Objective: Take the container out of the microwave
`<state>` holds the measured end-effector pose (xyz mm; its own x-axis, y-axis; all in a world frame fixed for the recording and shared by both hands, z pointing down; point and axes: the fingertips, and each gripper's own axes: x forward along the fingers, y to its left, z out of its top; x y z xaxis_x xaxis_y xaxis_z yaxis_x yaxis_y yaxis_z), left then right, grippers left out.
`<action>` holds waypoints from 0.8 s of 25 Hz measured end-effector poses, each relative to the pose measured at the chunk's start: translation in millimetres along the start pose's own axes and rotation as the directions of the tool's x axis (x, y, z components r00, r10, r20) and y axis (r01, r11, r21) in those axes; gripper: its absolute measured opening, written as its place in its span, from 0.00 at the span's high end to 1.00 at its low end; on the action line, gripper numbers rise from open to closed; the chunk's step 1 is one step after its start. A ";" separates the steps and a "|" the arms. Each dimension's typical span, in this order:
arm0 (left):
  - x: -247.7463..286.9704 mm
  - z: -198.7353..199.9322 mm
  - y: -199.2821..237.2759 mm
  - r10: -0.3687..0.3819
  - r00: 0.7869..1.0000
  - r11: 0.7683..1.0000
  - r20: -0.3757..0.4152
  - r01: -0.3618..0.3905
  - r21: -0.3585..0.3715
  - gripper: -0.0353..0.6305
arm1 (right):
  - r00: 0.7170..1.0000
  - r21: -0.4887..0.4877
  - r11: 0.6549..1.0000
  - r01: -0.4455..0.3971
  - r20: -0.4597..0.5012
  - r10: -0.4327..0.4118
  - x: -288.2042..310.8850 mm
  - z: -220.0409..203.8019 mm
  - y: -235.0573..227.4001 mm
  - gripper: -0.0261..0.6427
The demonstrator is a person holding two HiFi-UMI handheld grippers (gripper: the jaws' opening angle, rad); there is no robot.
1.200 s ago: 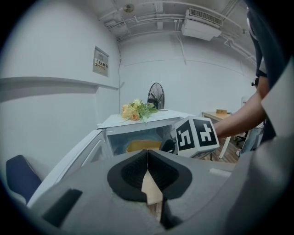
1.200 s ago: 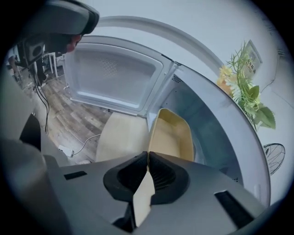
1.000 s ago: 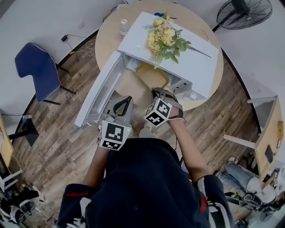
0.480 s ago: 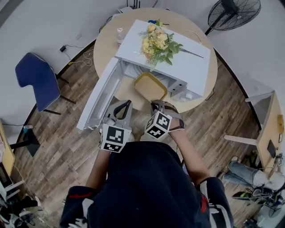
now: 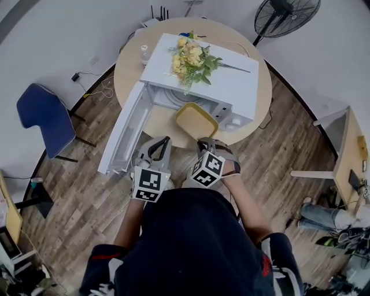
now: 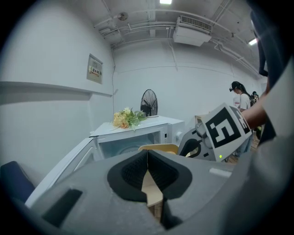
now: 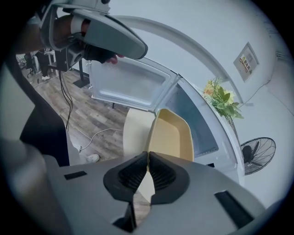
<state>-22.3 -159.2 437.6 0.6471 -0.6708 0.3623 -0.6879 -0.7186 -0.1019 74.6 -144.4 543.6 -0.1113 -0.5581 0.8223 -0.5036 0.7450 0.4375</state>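
Observation:
The yellow container [image 5: 196, 120] is outside the white microwave [image 5: 231, 87], just in front of its open cavity and above the round table [image 5: 130, 63]. My right gripper [image 5: 203, 140] is shut on the container's near rim. In the right gripper view the container [image 7: 172, 135] runs away from the closed right gripper [image 7: 148, 157]. My left gripper [image 5: 159, 143] hangs beside it to the left, near the open door [image 5: 124, 136]. In its own view the left gripper [image 6: 147, 155] is shut on nothing, and the container [image 6: 158, 148] shows just past it.
Yellow flowers [image 5: 191, 55] lie on top of the microwave. A bottle [image 5: 144, 53] stands on the table behind it. A blue chair [image 5: 43, 115] is at the left, a fan [image 5: 286, 14] at the back right, a cable [image 7: 87, 137] on the wooden floor.
The container has slid out of the microwave cavity toward me, pulled by the right gripper. Both grippers have drawn back from the microwave. The door stays open.

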 end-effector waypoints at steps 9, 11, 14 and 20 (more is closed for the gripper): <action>3.6 7.2 -16.1 -0.038 0.999 0.999 0.017 0.038 0.021 0.92 | 1.000 0.048 0.999 0.010 -0.016 -0.009 -7.5 -19.6 2.4 0.93; 3.4 7.1 -17.7 -0.042 0.999 0.999 0.017 0.041 0.021 0.92 | 1.000 0.050 0.999 0.013 -0.016 -0.012 -8.6 -20.5 2.2 0.93; 3.5 6.9 -19.9 -0.048 0.999 0.999 0.017 0.048 0.023 0.92 | 1.000 0.055 0.998 0.016 -0.017 -0.015 -10.0 -21.8 1.8 0.93; 4.1 6.9 -23.2 -0.055 0.998 0.998 0.019 0.054 0.020 0.92 | 1.000 0.062 0.998 0.014 -0.023 -0.012 -9.4 -26.2 3.4 0.93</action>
<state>-1.4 -146.5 435.0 0.6899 -0.6341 0.3493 -0.6451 -0.7574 -0.1008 96.4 -127.0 546.9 -0.0849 -0.5587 0.8250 -0.5574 0.7129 0.4254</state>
